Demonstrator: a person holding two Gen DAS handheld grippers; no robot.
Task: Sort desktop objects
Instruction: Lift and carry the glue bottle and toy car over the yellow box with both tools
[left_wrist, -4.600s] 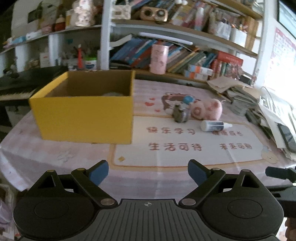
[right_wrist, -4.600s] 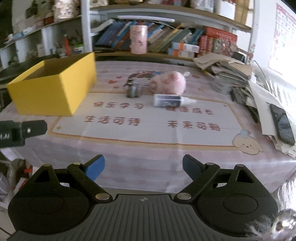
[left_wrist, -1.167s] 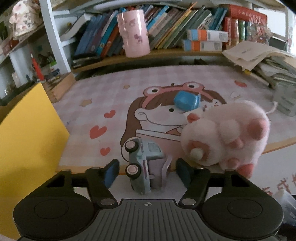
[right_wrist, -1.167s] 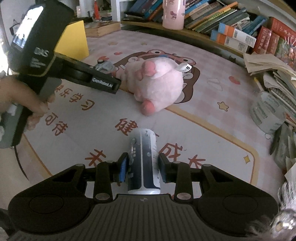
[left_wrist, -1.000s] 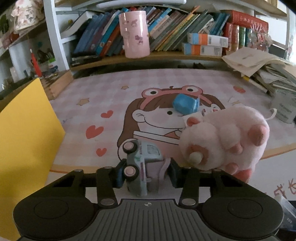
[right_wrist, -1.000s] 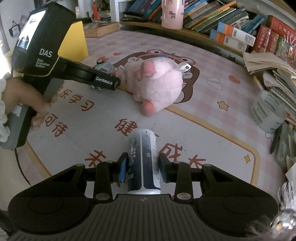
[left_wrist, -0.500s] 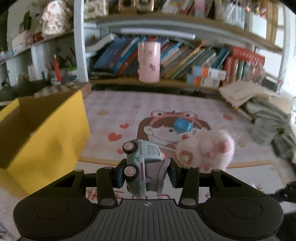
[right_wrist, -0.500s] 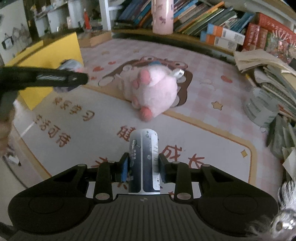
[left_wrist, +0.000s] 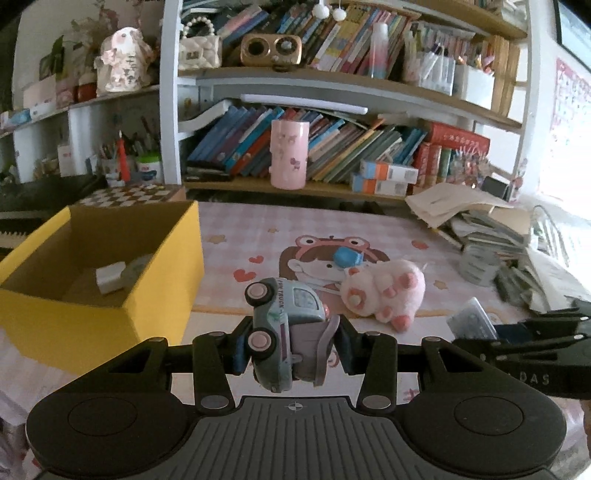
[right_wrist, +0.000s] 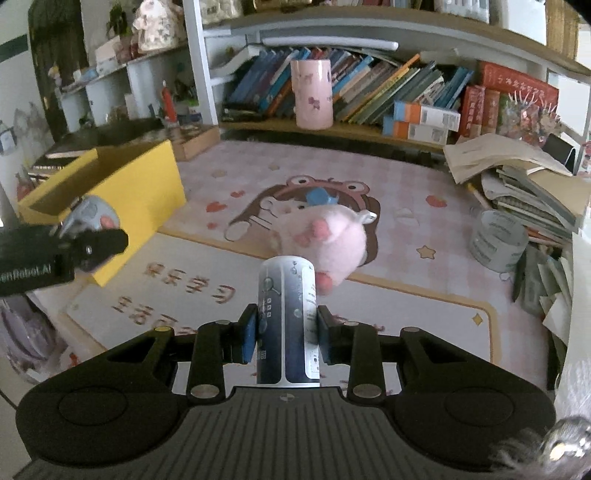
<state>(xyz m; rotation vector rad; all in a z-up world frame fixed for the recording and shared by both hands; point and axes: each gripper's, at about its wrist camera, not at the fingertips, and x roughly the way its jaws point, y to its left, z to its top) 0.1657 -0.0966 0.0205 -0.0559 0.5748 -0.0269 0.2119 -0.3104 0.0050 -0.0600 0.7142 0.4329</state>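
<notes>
My left gripper (left_wrist: 291, 341) is shut on a pale green toy truck (left_wrist: 282, 325) and holds it above the mat, right of the open yellow box (left_wrist: 162, 295). The box holds a white block (left_wrist: 109, 277) and a grey item. My right gripper (right_wrist: 284, 334) is shut on a white and dark blue bottle (right_wrist: 287, 314), held off the table. In the right wrist view the left gripper (right_wrist: 88, 240) with the truck (right_wrist: 90, 216) is in front of the yellow box (right_wrist: 147, 181). A pink plush pig (left_wrist: 384, 291) and a small blue object (left_wrist: 345, 256) lie on the mat.
A bookshelf with a pink cup (left_wrist: 289, 155) runs along the back. Stacked papers and books (right_wrist: 528, 184) and a tape roll (right_wrist: 496, 236) crowd the right side. A chequered wooden box (left_wrist: 133, 192) sits behind the yellow box.
Both grippers have risen and pulled back with their loads. The left gripper has carried the truck toward the yellow box, whose inside now shows.
</notes>
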